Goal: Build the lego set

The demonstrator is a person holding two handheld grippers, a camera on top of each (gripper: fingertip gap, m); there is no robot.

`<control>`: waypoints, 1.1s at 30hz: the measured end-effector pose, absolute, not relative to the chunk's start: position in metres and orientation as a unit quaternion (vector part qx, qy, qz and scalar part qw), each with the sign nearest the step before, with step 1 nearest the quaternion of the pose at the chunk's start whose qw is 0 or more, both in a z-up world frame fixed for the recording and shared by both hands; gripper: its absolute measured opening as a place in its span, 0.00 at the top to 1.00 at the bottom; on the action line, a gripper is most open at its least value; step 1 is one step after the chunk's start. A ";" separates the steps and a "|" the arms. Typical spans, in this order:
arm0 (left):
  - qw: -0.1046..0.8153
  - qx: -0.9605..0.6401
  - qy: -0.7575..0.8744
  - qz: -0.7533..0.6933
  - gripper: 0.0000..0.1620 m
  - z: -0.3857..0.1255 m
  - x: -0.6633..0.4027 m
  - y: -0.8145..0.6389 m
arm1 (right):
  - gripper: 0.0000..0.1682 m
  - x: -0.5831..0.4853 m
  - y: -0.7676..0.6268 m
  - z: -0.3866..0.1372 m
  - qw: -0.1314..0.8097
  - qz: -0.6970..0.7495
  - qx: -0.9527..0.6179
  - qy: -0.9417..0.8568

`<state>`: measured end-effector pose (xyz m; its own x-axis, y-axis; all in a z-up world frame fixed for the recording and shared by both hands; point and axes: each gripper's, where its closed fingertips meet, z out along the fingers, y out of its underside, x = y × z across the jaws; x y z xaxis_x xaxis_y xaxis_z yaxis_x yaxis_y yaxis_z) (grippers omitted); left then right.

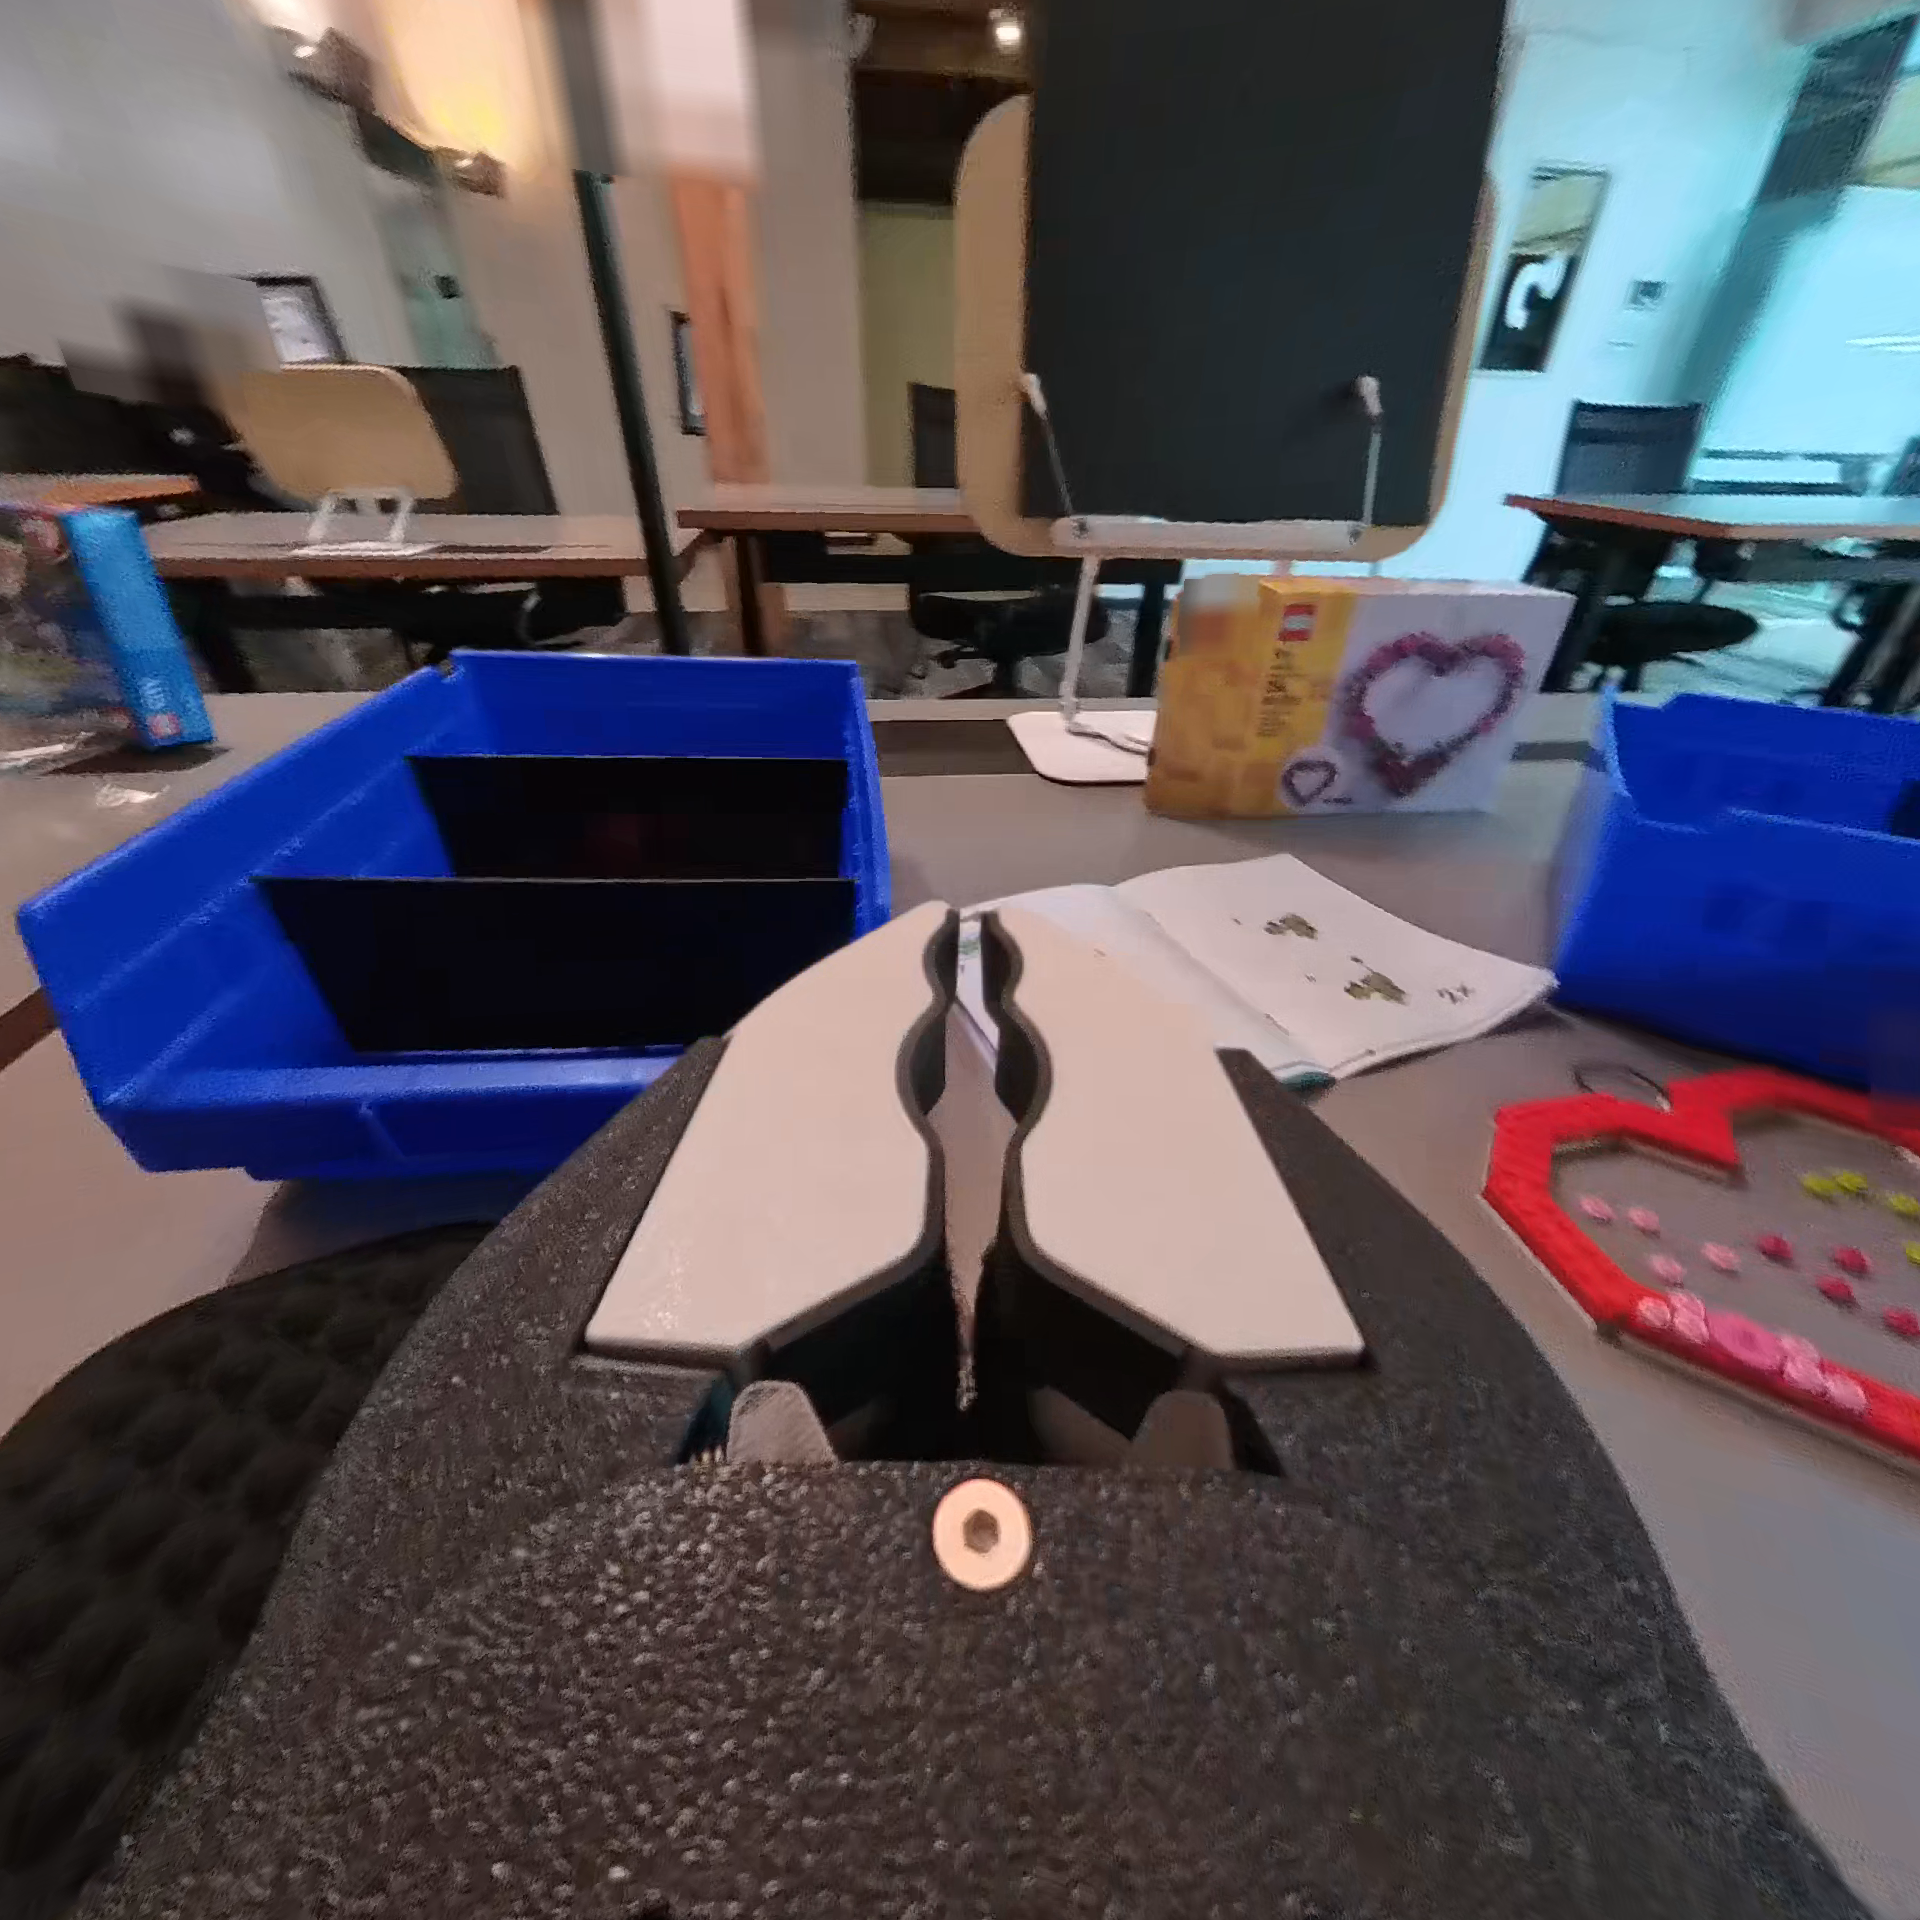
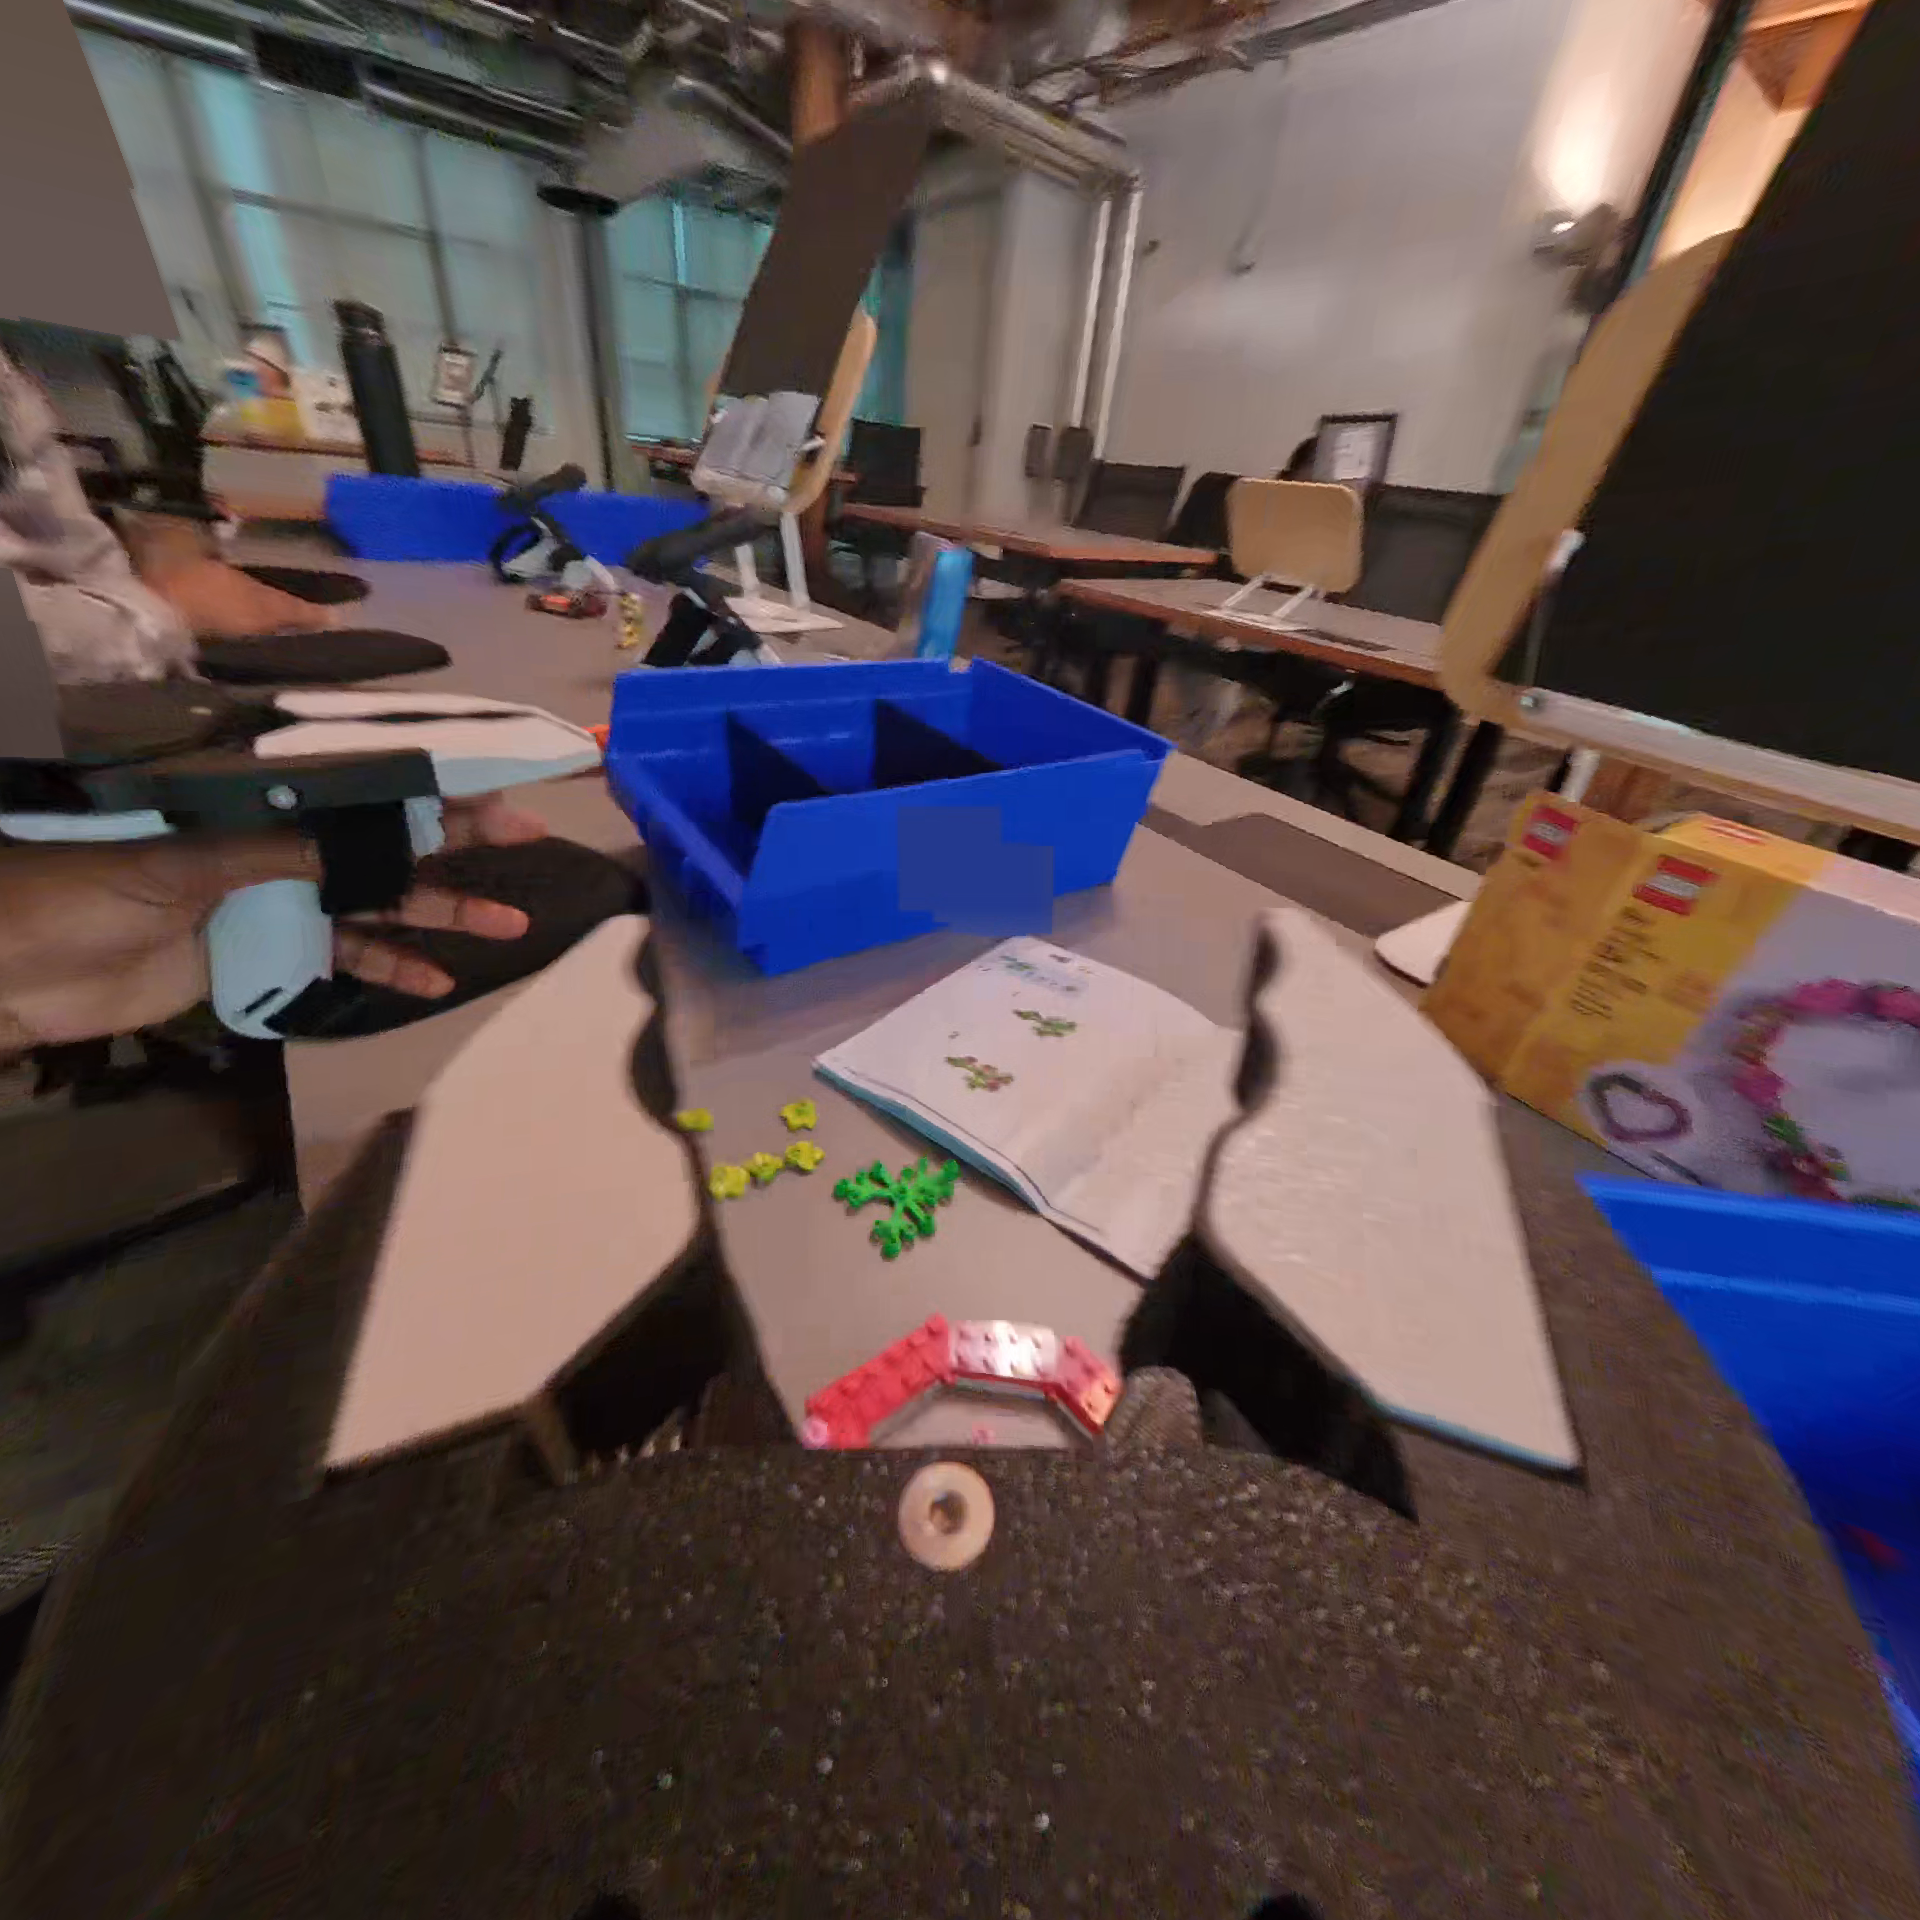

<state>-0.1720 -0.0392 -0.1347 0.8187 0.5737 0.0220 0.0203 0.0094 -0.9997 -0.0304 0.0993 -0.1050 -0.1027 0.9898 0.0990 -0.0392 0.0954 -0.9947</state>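
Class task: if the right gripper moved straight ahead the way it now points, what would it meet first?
Probably the green leaf piece on the table, between the open right gripper fingers; the instruction booklet lies just beyond. Depth is uncertain.

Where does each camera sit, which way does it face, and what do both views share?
Left wrist view: on the left claw, shut, low over the table, facing a blue divided bin.
Right wrist view: on the right claw, open above green leaf pieces; the person's hand shows left.
Shared: bin, instruction booklet, yellow set box, red heart frame.
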 end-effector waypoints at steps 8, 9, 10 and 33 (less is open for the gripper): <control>0.610 -0.714 -0.270 0.213 0.33 -0.152 -0.143 -0.035 | 0.13 0.049 0.177 -0.162 0.605 0.154 -0.622 -0.472; 0.599 -0.723 -0.273 0.211 0.26 -0.157 -0.136 -0.036 | 0.13 0.062 0.175 -0.175 0.576 0.144 -0.666 -0.452; 0.588 -0.733 -0.272 0.210 0.21 -0.162 -0.128 -0.037 | 0.12 0.073 0.170 -0.188 0.545 0.143 -0.704 -0.431; 0.539 -0.785 -0.237 0.195 0.13 -0.214 -0.040 -0.050 | 0.13 0.145 0.088 -0.220 0.470 0.173 -0.775 -0.385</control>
<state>-0.0398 -0.0502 -0.2136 0.8116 0.5819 -0.0518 0.1609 -0.3080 -0.9377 0.1454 0.0883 -0.2196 0.6433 0.7597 0.0945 0.4342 -0.2605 -0.8623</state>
